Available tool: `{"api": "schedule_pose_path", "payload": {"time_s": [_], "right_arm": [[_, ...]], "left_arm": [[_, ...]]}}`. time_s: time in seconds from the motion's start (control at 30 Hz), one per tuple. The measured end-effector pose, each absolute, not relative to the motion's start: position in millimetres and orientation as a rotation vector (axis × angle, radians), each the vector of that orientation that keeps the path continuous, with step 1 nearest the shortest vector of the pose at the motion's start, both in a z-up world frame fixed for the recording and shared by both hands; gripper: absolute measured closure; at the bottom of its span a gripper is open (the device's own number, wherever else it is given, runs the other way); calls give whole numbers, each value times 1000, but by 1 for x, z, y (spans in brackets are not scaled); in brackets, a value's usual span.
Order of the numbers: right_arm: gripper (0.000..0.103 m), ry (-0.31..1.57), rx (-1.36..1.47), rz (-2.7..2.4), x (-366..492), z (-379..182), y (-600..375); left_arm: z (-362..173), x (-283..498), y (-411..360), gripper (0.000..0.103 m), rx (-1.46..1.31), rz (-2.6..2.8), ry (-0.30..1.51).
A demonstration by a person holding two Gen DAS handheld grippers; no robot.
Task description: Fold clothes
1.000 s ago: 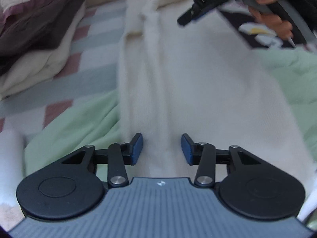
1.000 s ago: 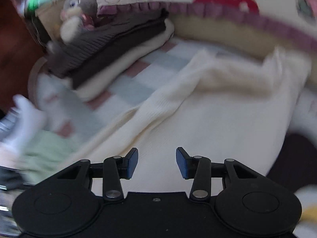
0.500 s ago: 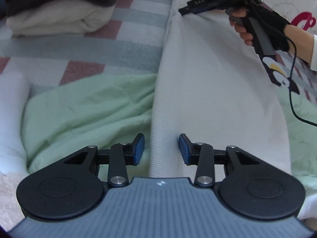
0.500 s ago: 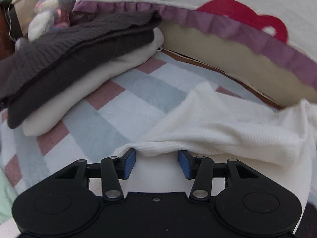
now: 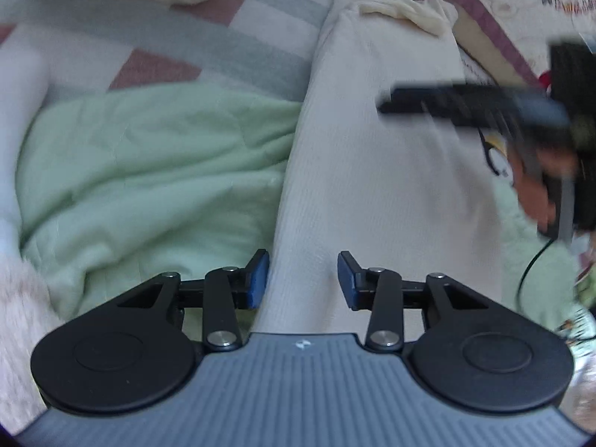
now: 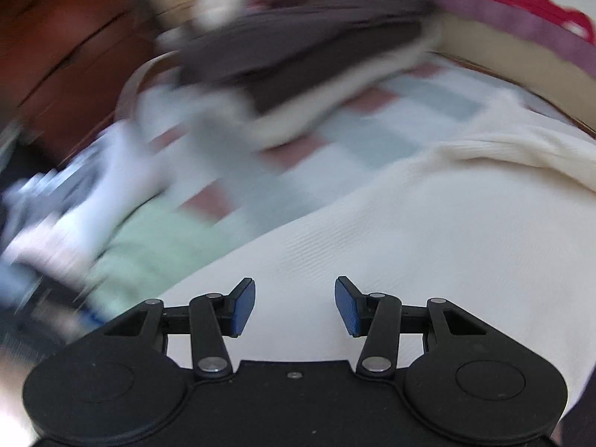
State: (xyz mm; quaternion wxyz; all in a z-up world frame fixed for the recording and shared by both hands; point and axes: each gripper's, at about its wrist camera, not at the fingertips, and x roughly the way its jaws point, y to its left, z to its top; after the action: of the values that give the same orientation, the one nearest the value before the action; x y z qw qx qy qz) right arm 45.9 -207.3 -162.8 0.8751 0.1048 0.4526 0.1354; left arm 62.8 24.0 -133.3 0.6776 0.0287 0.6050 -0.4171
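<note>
Right claw (image 5: 387,102) now mid-garment, cream garment (image 5: 372,186) edge beside green blanket (image 5: 149,171).

Left gripper (image 5: 302,279) angled down, jaws closing, nothing gripped; right gripper (image 6: 295,306) likewise (jaws parted, motion-blurred).

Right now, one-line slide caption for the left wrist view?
Left gripper open over a cream sweater laid on a green blanket; right gripper blurred above.

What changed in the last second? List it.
The right gripper drew back from the cream garment's far fold to over its middle, its jaws just opening, nothing between them. The left gripper's jaws have been closing over the garment's near end without pressing it. The garment stays flat on the green blanket.
</note>
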Motion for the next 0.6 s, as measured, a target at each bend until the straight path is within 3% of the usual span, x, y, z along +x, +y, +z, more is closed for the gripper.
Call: {"api": "schedule_pose_path", "payload": {"time_s": [0.03, 0.07, 0.1, 0.37, 0.4, 0.43, 0.6], "right_arm": [[50, 945, 203, 336, 39, -161, -197], [49, 951, 197, 385, 33, -159, -189], [49, 957, 201, 423, 30, -158, -183], [45, 1061, 358, 637, 10, -167, -150], [42, 1072, 399, 648, 8, -169, -149], [32, 1082, 441, 659, 7, -172, -148], [30, 1118, 456, 612, 1, -194, -139]], "left_arm": [[-133, 66, 28, 76, 17, -927, 1378], [-136, 70, 33, 91, -63, -922, 1411], [-138, 74, 39, 97, -146, -917, 1444], [-141, 65, 32, 97, -355, -976, 1521], [-143, 63, 28, 96, -373, -988, 1532], [-144, 60, 25, 97, -372, -985, 1540], [-150, 49, 12, 97, -382, -989, 1576]]}}
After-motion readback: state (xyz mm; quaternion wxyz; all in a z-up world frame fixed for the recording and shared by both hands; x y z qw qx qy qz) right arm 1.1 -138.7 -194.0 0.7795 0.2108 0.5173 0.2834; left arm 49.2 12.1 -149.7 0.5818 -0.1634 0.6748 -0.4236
